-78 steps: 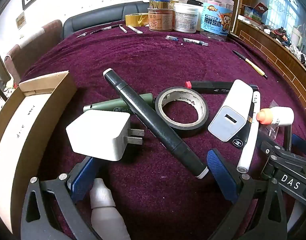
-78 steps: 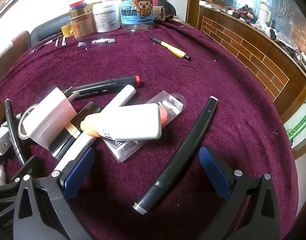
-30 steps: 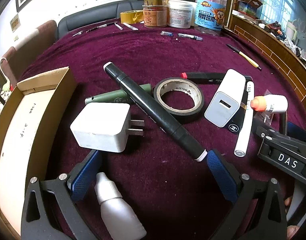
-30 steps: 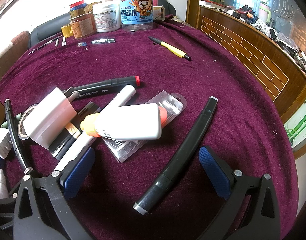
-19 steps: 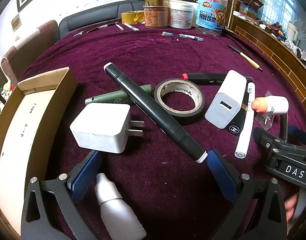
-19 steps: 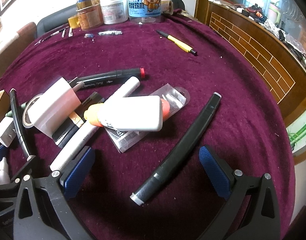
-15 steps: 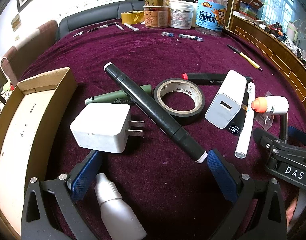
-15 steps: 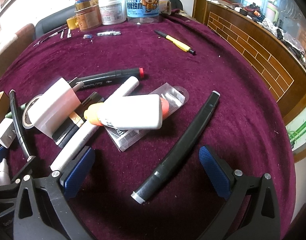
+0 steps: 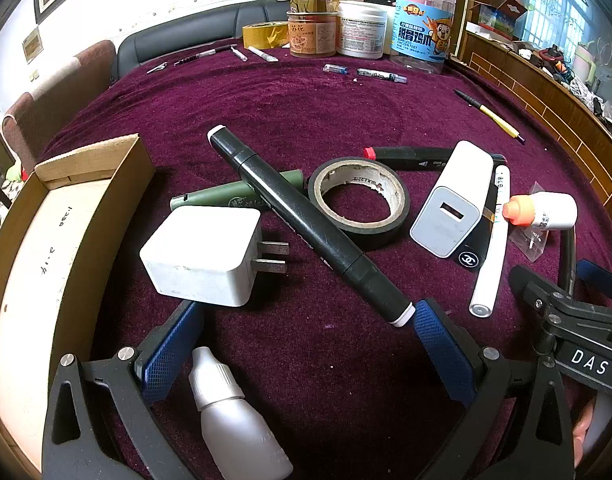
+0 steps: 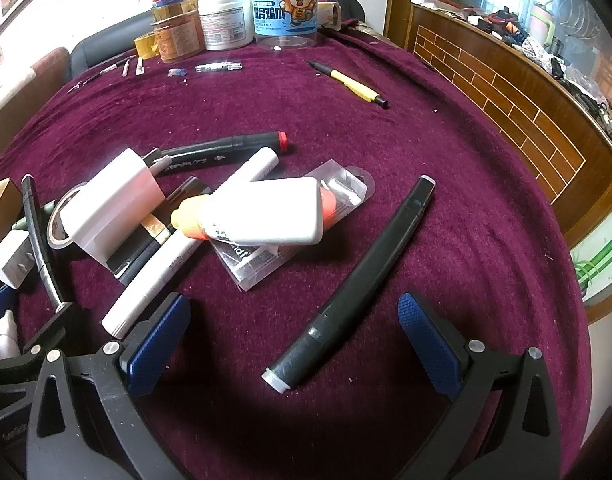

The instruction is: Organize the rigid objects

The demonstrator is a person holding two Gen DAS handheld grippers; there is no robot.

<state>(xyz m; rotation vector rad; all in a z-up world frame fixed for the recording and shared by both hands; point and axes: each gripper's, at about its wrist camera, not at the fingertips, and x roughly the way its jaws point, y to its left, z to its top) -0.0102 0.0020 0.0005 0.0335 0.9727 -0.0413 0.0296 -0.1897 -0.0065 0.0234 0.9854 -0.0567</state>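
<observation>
we judge the task barely begun: the cardboard box (image 9: 65, 216) looks empty, the chargers, markers and tape roll (image 9: 360, 202) lie on the cloth. our left gripper (image 9: 301, 340) and right gripper (image 10: 293, 332) are spread, holding nothing.

White letters "DAS" on black body of right tongs' frame (image 9: 588, 360), left wrist view. Interlocking double-C logo, white on black, on end of flat black box (image 9: 468, 258) under white USB charger. Clear plastic jar with blue cartoon label (image 9: 420, 38) at far counter edge: Chinese characters, small line below too blurred to read. Amber jar (image 9: 312, 34): two Chinese characters. Print inside black tape roll's cardboard core (image 9: 360, 202) illegible. Handwritten marks on cardboard box floor (image 9: 45, 256), unreadable.
</observation>
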